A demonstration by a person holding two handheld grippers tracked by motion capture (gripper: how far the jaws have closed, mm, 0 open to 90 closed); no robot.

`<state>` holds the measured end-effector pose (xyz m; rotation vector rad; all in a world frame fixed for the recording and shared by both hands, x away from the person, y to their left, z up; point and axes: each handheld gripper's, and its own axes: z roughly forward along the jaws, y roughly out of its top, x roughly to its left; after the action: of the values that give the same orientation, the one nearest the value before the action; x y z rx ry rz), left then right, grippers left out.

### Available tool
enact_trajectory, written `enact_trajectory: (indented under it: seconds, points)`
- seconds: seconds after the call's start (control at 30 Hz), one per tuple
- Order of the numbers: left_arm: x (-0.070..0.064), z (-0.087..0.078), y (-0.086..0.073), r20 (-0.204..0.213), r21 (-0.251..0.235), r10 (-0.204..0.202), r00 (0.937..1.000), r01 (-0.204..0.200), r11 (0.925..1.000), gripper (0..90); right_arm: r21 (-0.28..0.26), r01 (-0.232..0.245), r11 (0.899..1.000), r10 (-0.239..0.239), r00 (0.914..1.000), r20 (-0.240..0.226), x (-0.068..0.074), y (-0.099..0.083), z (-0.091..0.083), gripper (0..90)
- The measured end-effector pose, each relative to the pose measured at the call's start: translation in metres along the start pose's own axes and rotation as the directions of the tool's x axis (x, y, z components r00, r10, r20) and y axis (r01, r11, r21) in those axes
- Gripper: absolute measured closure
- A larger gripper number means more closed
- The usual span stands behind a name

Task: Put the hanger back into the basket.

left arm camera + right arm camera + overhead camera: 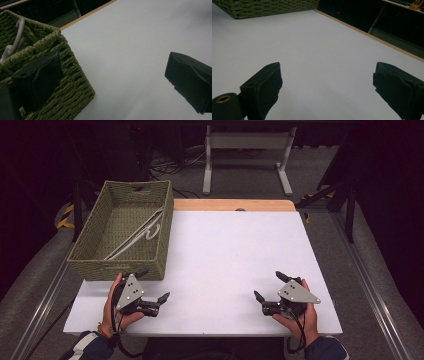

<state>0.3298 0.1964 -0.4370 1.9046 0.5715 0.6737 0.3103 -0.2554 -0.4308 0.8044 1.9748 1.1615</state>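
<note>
Both grippers' fingers spread wide, empty: left gripper (153, 285) beside woven basket (87, 267), right gripper (268, 284) over worktop (230, 255). Hangers (141, 234) inside: likely light, stiff, slippery; grip the hook neck.

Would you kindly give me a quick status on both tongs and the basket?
Left tongs open, empty, beside green woven basket. Right tongs open, empty, over bare white table. White hanger lies in basket. Nothing in the way.

Basket (90, 265) at the table's (225, 260) left edge, hangers (137, 237) lying inside it, left gripper (156, 285) just before its near wall (jaws apart), right gripper (268, 286) well apart, near the table's right front.
</note>
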Motion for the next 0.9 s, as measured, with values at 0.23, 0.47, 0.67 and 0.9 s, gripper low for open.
enact_trajectory:
  seconds: [0.23, 0.47, 0.67, 0.9]
  points:
    - [-0.0012, -0.0010, -0.0014, 0.002, -0.002, -0.001, 1.0000, 0.001, 1.0000, 2.4, -0.009, -0.007, 1.000, 0.007, 0.9999, 0.010, -0.0016, 0.0021, -0.0019, 8.8]
    - [-0.0016, -0.0007, -0.0007, 0.006, -0.002, 0.005, 1.0000, -0.005, 1.0000, 2.6, -0.011, 0.002, 1.000, -0.002, 1.0000, 0.005, 0.0009, 0.0030, -0.0028, 8.8]
    - [-0.0007, 0.0012, -0.0016, 0.010, 0.013, 0.004, 0.9999, -0.004, 0.9999, 2.6, -0.010, -0.004, 1.000, 0.004, 1.0000, 0.004, -0.0003, 0.0019, -0.0020, 8.7]
    - [-0.0010, 0.0003, -0.0016, 0.012, 0.008, 0.001, 0.9999, -0.001, 1.0000, 2.6, -0.007, 0.003, 1.000, -0.003, 1.0000, 0.001, 0.0005, 0.0024, -0.0020, 8.7]
